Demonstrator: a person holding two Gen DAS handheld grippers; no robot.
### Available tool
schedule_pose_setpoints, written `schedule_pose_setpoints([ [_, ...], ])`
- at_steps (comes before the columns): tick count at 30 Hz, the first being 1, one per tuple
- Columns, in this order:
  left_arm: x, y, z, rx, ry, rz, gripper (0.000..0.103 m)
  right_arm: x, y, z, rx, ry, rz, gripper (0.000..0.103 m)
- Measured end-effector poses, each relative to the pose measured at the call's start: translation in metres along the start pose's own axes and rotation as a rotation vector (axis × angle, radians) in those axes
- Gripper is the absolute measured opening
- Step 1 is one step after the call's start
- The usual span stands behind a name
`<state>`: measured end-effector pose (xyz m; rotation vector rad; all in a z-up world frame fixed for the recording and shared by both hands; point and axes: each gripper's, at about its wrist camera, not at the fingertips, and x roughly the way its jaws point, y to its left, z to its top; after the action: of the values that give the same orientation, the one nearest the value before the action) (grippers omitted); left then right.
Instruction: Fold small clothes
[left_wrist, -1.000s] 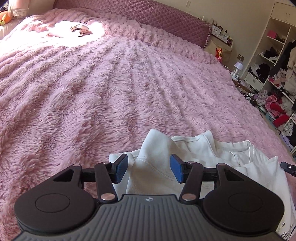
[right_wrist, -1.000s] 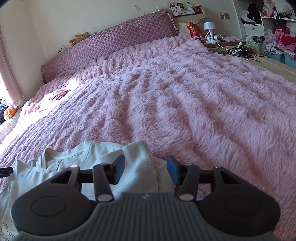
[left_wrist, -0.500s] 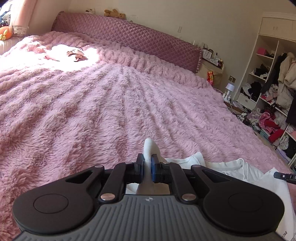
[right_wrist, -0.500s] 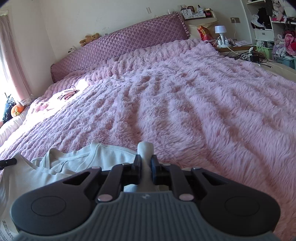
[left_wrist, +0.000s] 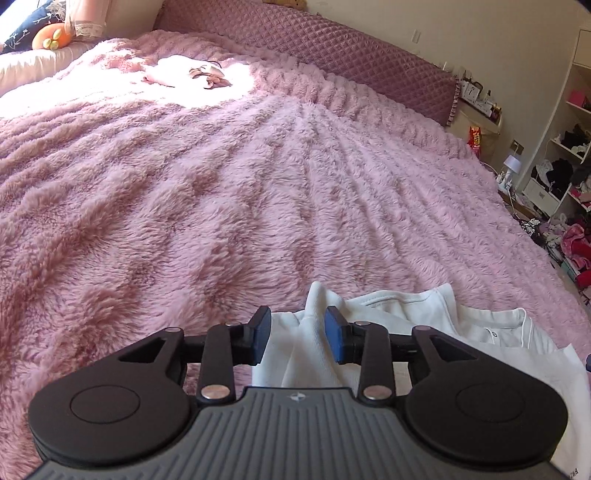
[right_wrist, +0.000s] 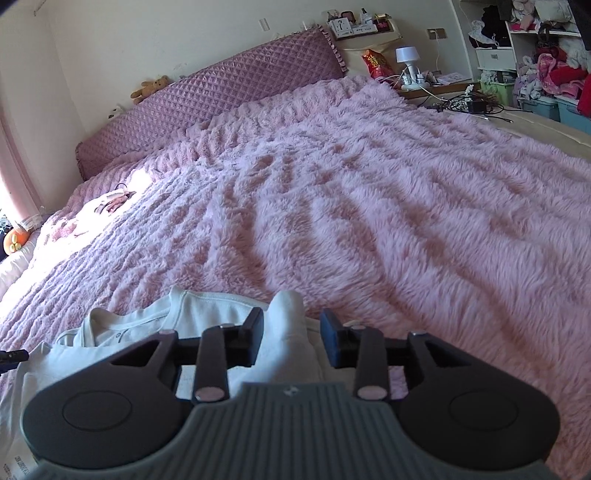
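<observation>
A small white garment (left_wrist: 417, 321) lies on the pink fluffy bedspread (left_wrist: 229, 192), its neckline with a snap button showing. My left gripper (left_wrist: 297, 338) is open, its blue pads either side of a raised fold of the garment's left edge. In the right wrist view the same garment (right_wrist: 207, 314) lies low left. My right gripper (right_wrist: 291, 338) is open around a raised fold of its right edge. Neither pair of pads presses the cloth.
A quilted purple headboard (left_wrist: 314, 48) runs along the far side. A small pink item (left_wrist: 192, 72) lies in a sunlit patch near the pillows. A bedside table with a lamp (right_wrist: 408, 61) and cluttered shelves (left_wrist: 565, 155) stand to the right.
Both grippers were open a second ago, shut on the garment's edge folds half a second ago, and have now opened again. The pinched folds stay standing between the pads.
</observation>
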<state>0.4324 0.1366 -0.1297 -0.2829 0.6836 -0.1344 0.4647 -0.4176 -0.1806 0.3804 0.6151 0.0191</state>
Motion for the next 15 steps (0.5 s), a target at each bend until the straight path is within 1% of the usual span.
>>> schedule_pose_setpoints([
  [3,-0.043,0.021,-0.01,-0.041,-0.016,-0.108,0.048,-0.043,-0.007,-0.009,-0.005,0.02,0.071,0.031],
  [4,-0.058,0.026,-0.016,-0.035,-0.02,-0.126,0.048,-0.058,-0.008,-0.015,-0.014,0.027,0.082,0.031],
  [5,-0.072,0.03,-0.023,-0.017,-0.025,-0.135,0.048,-0.077,-0.008,-0.024,-0.031,0.034,0.087,0.031],
  [7,-0.094,0.035,-0.037,0.017,-0.02,-0.141,0.048,-0.1,-0.007,-0.04,-0.068,0.06,0.085,0.031],
  [9,-0.11,0.04,-0.051,0.029,0.005,-0.164,0.048,-0.123,-0.004,-0.059,-0.127,0.105,0.072,0.031],
  [11,-0.118,0.043,-0.063,0.025,0.036,-0.182,0.05,-0.141,-0.002,-0.075,-0.153,0.132,0.08,0.031],
  [15,-0.12,0.046,-0.081,0.051,0.079,-0.165,0.05,-0.164,-0.001,-0.095,-0.153,0.142,0.081,0.031],
])
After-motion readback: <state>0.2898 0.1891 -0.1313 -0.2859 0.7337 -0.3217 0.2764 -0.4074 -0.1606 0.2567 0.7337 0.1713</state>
